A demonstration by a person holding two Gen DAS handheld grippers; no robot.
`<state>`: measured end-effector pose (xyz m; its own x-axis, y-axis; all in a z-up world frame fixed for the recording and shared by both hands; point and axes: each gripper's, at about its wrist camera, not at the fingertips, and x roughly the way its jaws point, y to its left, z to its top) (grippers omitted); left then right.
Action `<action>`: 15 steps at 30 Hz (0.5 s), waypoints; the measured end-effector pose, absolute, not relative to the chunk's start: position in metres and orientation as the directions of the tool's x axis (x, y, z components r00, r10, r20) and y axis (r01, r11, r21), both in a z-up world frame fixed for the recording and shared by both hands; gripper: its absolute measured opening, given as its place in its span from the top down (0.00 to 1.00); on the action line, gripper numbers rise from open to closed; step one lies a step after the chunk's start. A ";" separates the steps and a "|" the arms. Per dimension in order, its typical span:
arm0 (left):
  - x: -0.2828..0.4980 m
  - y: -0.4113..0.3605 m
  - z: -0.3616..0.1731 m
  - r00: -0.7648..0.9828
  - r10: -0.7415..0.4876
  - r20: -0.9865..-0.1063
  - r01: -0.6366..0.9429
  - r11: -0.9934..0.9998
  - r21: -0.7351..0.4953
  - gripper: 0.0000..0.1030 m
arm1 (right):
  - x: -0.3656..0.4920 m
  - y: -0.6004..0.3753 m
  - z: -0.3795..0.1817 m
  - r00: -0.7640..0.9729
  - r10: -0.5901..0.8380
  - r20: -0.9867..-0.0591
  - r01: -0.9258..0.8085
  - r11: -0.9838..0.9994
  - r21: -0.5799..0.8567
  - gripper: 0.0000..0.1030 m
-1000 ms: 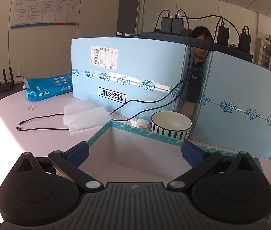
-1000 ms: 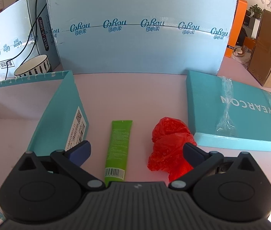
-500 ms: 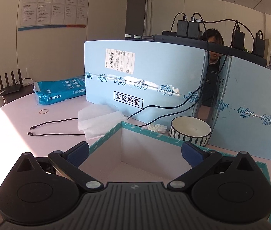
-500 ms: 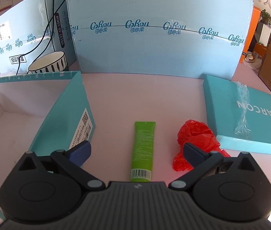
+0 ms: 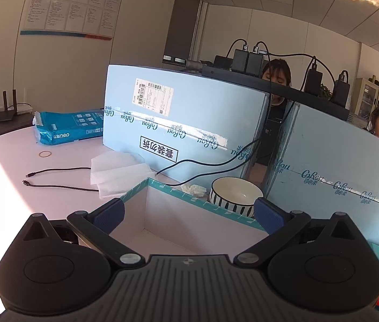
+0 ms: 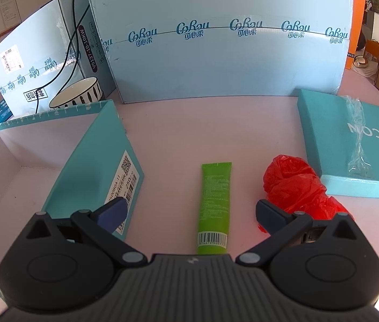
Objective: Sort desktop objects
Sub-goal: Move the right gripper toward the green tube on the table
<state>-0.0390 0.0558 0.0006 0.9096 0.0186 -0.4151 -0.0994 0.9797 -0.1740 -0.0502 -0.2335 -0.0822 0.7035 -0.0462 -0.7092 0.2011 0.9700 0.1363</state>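
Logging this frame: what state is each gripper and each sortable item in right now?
left gripper: open, empty
right gripper: open, empty
teal box: open, nothing visible inside
green tube: lying flat on table
red bag: crumpled
striped bowl: upright, empty

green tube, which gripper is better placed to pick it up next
Right. The right gripper is open with the green tube lying between its fingers. The left gripper faces the open teal box, tube out of view.
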 end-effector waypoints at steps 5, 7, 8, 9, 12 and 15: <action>-0.037 0.058 -0.004 0.891 0.056 -0.450 -0.147 0.974 -0.171 0.00 | -0.048 -0.236 -0.084 0.701 -0.028 -0.712 0.190 0.970 0.149 0.00; -0.036 0.059 -0.006 0.882 0.071 -0.465 -0.164 0.973 -0.163 0.00 | -0.047 -0.237 -0.086 0.698 -0.019 -0.716 0.181 0.972 0.151 0.00; -0.036 0.060 -0.006 0.879 0.077 -0.470 -0.171 0.972 -0.160 0.00 | -0.048 -0.237 -0.086 0.701 -0.021 -0.713 0.181 0.972 0.150 0.00; -0.036 0.060 -0.007 0.878 0.084 -0.472 -0.178 0.971 -0.157 0.00 | -0.048 -0.238 -0.086 0.707 -0.018 -0.707 0.178 0.972 0.153 0.00; -0.035 0.061 -0.008 0.872 0.101 -0.479 -0.196 0.969 -0.152 0.00 | -0.046 -0.241 -0.088 0.714 0.015 -0.700 0.158 0.971 0.182 0.00; -0.033 0.063 -0.011 0.859 0.120 -0.497 -0.219 0.965 -0.146 0.00 | -0.043 -0.243 -0.092 0.707 0.042 -0.706 0.153 0.966 0.210 0.00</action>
<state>-0.0328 0.0634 -0.0109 0.8593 0.1199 -0.4973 -0.2188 0.9648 -0.1455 -0.0431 -0.2435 -0.0920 0.7067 0.0417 -0.7063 0.1526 0.9658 0.2097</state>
